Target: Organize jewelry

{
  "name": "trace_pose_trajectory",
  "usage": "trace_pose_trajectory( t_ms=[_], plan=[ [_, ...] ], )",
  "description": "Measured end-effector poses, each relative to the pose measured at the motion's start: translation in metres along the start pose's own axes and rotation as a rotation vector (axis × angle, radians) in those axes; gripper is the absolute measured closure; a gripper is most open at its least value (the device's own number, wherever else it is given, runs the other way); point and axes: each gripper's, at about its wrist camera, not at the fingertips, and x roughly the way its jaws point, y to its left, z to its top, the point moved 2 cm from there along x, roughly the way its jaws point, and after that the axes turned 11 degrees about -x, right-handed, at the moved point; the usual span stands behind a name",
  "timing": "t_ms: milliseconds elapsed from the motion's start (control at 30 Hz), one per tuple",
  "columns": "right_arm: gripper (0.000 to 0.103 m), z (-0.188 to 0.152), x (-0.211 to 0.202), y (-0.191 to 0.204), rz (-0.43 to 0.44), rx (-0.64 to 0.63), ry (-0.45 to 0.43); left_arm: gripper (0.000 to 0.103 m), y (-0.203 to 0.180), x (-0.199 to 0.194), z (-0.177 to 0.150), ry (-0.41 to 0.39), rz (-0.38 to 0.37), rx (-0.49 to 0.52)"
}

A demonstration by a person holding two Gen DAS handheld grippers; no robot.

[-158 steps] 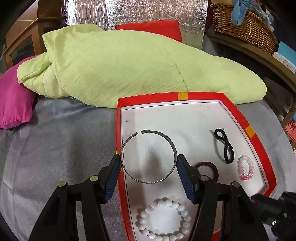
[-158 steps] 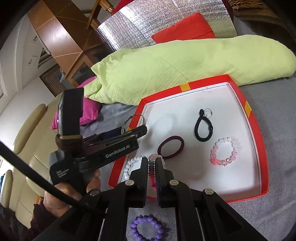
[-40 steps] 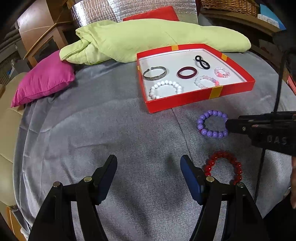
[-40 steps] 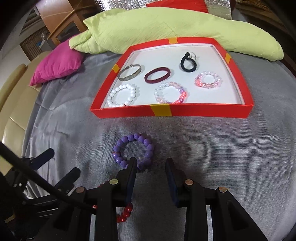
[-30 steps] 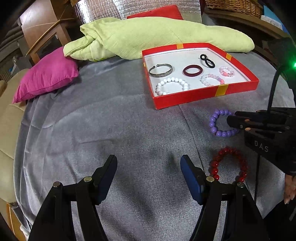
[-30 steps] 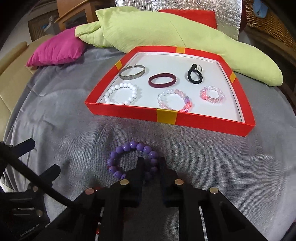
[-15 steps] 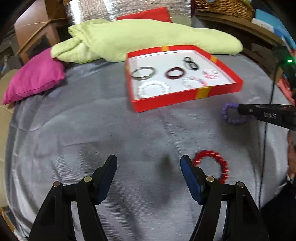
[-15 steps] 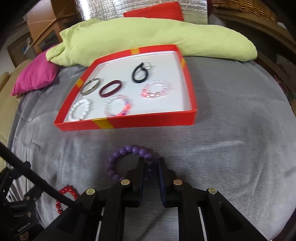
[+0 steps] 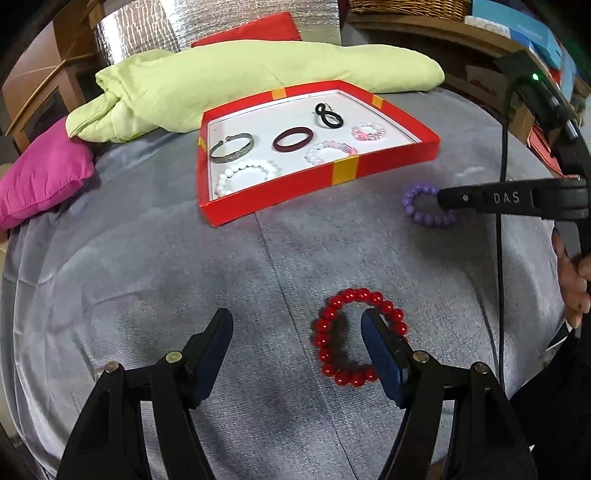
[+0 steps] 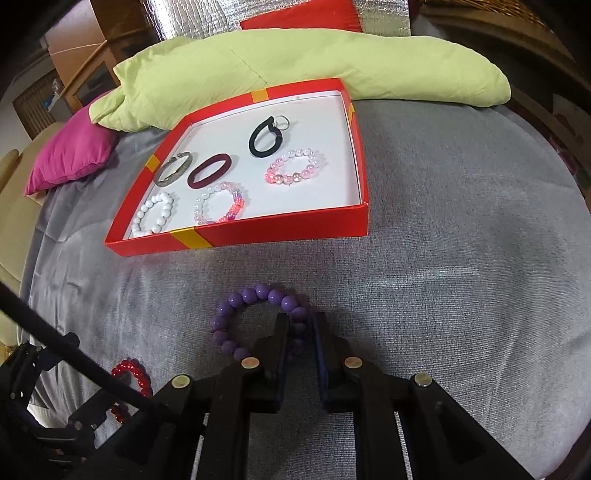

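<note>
A red tray (image 9: 343,171) with a white floor holds several bracelets and hair ties; it also shows in the right wrist view (image 10: 280,229). A purple bead bracelet (image 10: 236,306) lies on the grey cloth in front of the tray. My right gripper (image 10: 300,325) is shut on its right side; in the left wrist view the gripper's tip (image 9: 443,197) sits on the purple bracelet (image 9: 413,201). A red bead bracelet (image 9: 332,332) lies on the cloth. My left gripper (image 9: 297,328) is open, its right finger (image 9: 380,350) inside the red ring.
A lime-green blanket (image 9: 236,81) lies behind the tray. A magenta cushion (image 9: 40,173) sits at the left. A red cushion (image 9: 255,29) and silver foil stand at the back. A wicker basket (image 9: 406,5) sits on a shelf at back right.
My left gripper moved right and forward, so its right finger is now inside the red bracelet. My right gripper stays shut on the purple bracelet.
</note>
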Motion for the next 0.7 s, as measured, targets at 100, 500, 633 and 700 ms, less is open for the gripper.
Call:
trace_pose_trajectory(
  t_ms=[100, 500, 633, 700],
  plan=[
    [0.088, -0.001, 0.0, 0.0, -0.001, -0.003, 0.0, 0.03, -0.003, 0.001, -0.002, 0.003, 0.004, 0.013],
    [0.086, 0.0, 0.002, 0.0, 0.021, 0.006, 0.006, 0.03, -0.005, 0.015, -0.011, 0.112, -0.093, -0.041],
    [0.086, -0.001, 0.001, -0.002, 0.036, 0.014, 0.008, 0.03, -0.005, 0.016, -0.012, 0.113, -0.103, -0.055],
    [0.086, -0.002, 0.001, -0.004, 0.044, 0.02, 0.007, 0.03, -0.006, 0.015, -0.013, 0.115, -0.11, -0.059]
  ],
)
